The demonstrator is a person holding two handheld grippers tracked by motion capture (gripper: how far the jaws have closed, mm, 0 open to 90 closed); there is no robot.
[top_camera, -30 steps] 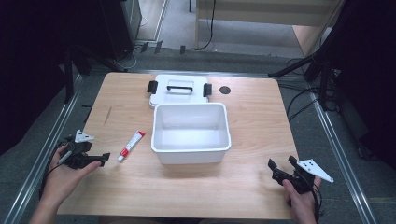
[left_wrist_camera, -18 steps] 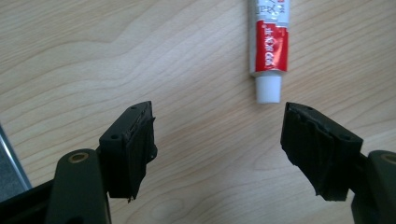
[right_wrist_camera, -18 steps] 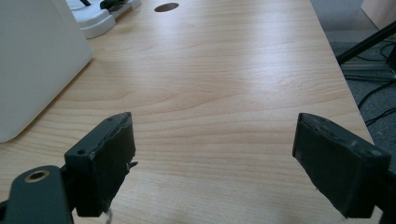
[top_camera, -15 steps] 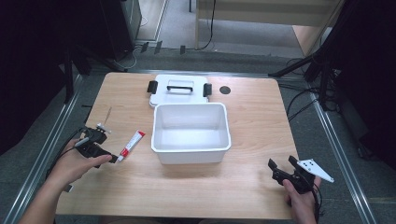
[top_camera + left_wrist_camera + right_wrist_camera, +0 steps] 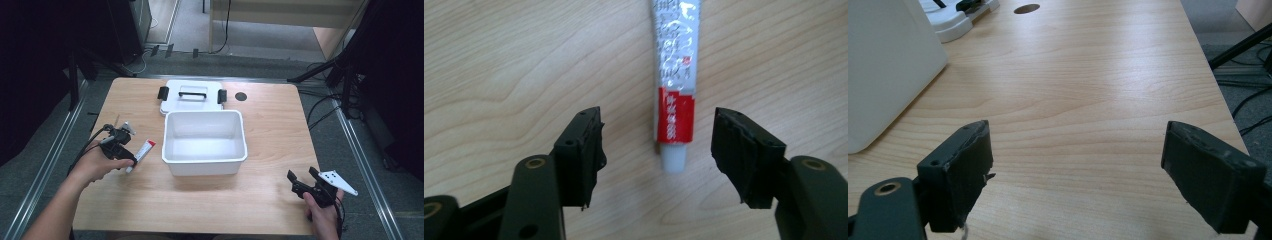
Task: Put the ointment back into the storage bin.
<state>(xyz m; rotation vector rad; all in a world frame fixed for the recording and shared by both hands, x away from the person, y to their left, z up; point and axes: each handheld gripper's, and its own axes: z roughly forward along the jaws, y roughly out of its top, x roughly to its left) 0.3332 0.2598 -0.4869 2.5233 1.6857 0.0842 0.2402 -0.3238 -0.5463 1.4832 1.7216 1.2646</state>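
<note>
spanning most of the high view, the wooden tabletop (image 5: 260, 200) carries an empty white bin (image 5: 204, 142) at its middle, with a white lid (image 5: 191, 96) with black clips lying flat just behind and touching it. a small dark hole (image 5: 241, 96) sits near the lid. left of the bin, close to its wall, lies a red-and-white tube (image 5: 673, 75). the left tongs (image 5: 659, 145) stand apart around the tube's capped end, having just been closing, pads not touching it. the right tongs (image 5: 1075, 170) gape wide over bare wood, well apart from the bin.
</note>
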